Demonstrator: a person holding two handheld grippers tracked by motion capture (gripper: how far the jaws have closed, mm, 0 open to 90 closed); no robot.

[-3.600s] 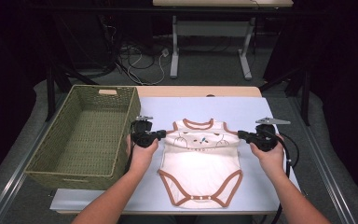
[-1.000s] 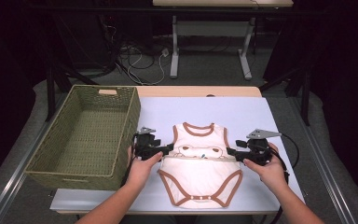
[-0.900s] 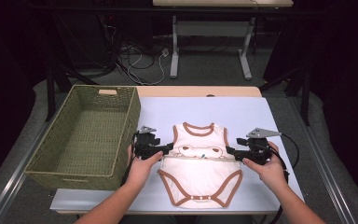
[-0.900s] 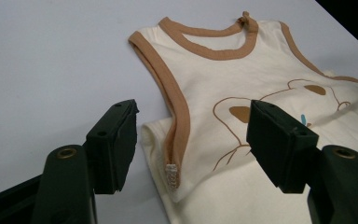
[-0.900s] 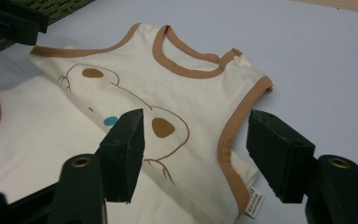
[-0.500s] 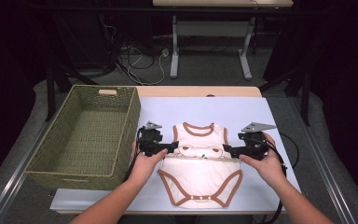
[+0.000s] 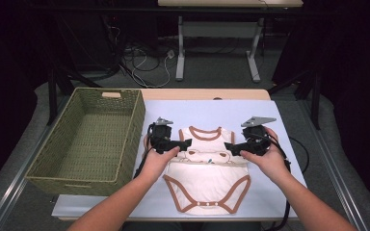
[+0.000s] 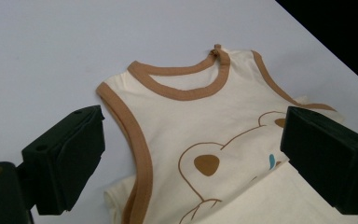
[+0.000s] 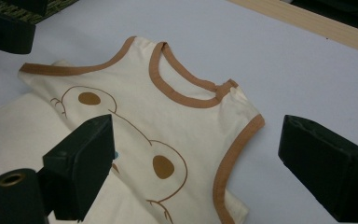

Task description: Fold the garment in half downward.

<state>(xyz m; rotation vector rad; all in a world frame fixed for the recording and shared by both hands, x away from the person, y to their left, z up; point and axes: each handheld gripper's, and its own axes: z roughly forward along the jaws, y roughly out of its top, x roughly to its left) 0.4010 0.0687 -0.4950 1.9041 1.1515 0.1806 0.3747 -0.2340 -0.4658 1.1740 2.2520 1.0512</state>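
A cream baby bodysuit (image 7: 207,175) with brown trim and a bear print lies flat on the pale mat (image 7: 231,113), its upper part creased over the lower. My left gripper (image 7: 187,143) hovers at its left armhole and my right gripper (image 7: 229,146) at its right armhole. Both have just been opening. In the left gripper view my left gripper (image 8: 193,140) stands wide open over the bodysuit (image 8: 177,112), pinching nothing. In the right gripper view my right gripper (image 9: 200,149) is likewise open above the bodysuit (image 9: 135,107).
A green woven basket (image 7: 53,159), with nothing in it, stands on the left of the table, close to my left hand. The table's wooden far edge (image 7: 207,94) runs behind the mat. Cables trail from both grippers toward the near edge.
Both grippers have let go of the bodysuit's sides, spread their jaws and lifted slightly. The bodysuit now rests on the mat, narrower at the shoulders than 3.6 s ago.
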